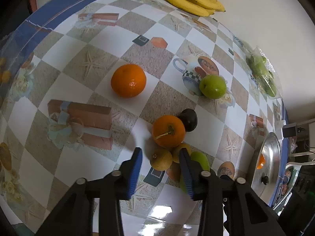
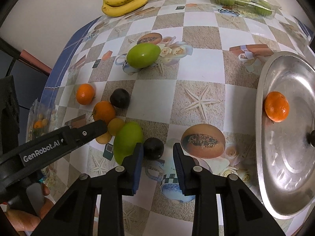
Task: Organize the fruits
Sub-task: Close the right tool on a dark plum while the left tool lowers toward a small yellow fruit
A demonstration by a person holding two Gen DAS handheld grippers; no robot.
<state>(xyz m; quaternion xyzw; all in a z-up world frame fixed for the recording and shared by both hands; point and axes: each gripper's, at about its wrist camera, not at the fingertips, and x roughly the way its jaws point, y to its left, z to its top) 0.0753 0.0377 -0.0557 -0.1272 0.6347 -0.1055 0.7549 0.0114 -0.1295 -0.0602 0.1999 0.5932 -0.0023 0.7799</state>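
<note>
Blue ribbed pads line both claws, each set on black plastic fingers. The left gripper stands partly open over a cluster of fruit: a small, dull yellow-brown round fruit sits between its jaws with a gap on the left pad's side, so nothing is clamped, while the right pad lies against a second yellow fruit. Just beyond is a stemmed orange with a smooth skin. The right gripper is also narrowly open and empty; a matte dark plum lies at its tips, against the left pad and clear of the right one, with a glossy oblong green mango beside it. On the shiny checked tablecloth, a dimpled orange rests in a brushed steel lid; curved bananas lie at the far edge.
</note>
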